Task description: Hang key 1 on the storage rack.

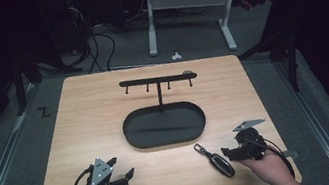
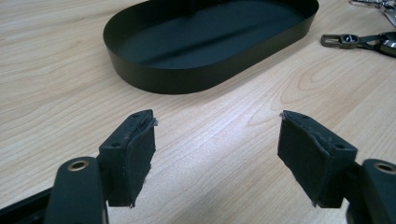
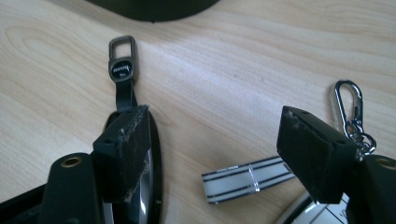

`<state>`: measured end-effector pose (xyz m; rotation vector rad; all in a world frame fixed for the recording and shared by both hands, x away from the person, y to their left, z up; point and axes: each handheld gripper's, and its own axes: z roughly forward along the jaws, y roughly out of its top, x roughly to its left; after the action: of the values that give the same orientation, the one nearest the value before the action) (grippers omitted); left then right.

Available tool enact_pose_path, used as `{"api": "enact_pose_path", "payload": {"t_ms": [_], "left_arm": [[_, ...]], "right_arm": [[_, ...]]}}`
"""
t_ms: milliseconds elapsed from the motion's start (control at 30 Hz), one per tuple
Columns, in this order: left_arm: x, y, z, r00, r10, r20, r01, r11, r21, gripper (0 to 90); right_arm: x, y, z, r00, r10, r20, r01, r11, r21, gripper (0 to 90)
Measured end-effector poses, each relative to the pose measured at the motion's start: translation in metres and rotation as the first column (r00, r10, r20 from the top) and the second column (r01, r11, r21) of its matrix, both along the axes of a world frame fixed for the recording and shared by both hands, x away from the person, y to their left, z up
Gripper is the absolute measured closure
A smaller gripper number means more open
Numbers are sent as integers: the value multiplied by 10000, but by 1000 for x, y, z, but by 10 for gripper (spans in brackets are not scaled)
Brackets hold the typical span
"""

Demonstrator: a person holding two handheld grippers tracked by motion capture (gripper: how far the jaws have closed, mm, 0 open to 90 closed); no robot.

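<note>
One black car key fob with strap (image 1: 216, 160) lies at five o'clock of one black oval metal tray (image 1: 164, 124); the wide-open right gripper (image 3: 215, 140) half covers it, and the left gripper (image 2: 217, 154) gapes wide, empty.

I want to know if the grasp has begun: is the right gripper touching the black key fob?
Cannot tell. In the right gripper view the right gripper stands open, one pad overlapping the key fob, hiding any contact or gap.

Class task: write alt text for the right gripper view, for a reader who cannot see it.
The right claw stands open over a pale wooden table, its left jaw over a black key fob whose strap ends in a metal loop. Between the jaws lies a striped white strip, with a silver carabiner clip at right.
</note>
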<state>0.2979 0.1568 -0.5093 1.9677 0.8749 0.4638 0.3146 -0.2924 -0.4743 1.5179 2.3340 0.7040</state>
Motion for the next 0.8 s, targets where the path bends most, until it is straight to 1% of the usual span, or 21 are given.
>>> {"api": "enact_pose_path", "payload": {"t_ms": [100, 133, 233, 300, 333, 400, 467, 533, 600, 633, 700, 767, 800], "left_arm": [[0, -2, -1, 10000, -85, -17, 85, 9999, 66, 279], [0, -2, -1, 9999, -109, -28, 109, 9999, 100, 279], [0, -3, -2, 9998, -175, -62, 176, 9997, 154, 279], [0, -4, -3, 9997, -239, -89, 241, 9995, 186, 279], [0, -5, -3, 9996, -277, -98, 279, 9994, 203, 280], [0, -6, -3, 9995, -319, -87, 320, 9992, 221, 280], [-1, -6, -3, 9993, -363, -107, 365, 9990, 239, 279], [-1, -7, -3, 9993, -379, -59, 380, 9990, 237, 280], [-1, -7, -3, 9992, -402, -58, 403, 9989, 229, 280], [-1, -6, -3, 9991, -410, -48, 411, 9989, 235, 280], [-1, -7, -3, 9990, -436, -39, 437, 9987, 251, 279], [-1, -7, -3, 9989, -475, -45, 476, 9985, 254, 280], [-1, -7, -4, 9987, -504, -58, 505, 9984, 257, 279]], "right_arm": [[4, 0, 1, 9986, 188, -494, -201, 9994, -268, 260], [4, 1, 1, 9974, 190, -700, -217, 9990, -379, 259], [6, 5, 0, 9915, 476, -1210, -580, 9948, -837, 259], [7, 8, 0, 9847, 704, -1596, -899, 9889, -1182, 259], [7, 11, 0, 9804, 882, -1760, -1152, 9819, -1500, 257], [9, 16, 1, 9729, 1090, -2038, -1481, 9710, -1878, 258], [11, 19, 2, 9651, 1240, -2308, -1705, 9661, -1937, 256], [13, 23, 4, 9565, 1431, -2541, -1984, 9580, -2073, 257], [16, 26, 5, 9476, 1557, -2790, -2192, 9521, -2132, 257], [18, 28, 7, 9413, 1638, -2952, -2340, 9468, -2208, 257], [20, 30, 8, 9356, 1718, -3084, -2464, 9434, -2219, 257], [22, 34, 9, 9255, 1786, -3341, -2623, 9385, -2247, 257], [23, 35, 9, 9231, 1850, -3372, -2714, 9345, -2302, 255]]}}
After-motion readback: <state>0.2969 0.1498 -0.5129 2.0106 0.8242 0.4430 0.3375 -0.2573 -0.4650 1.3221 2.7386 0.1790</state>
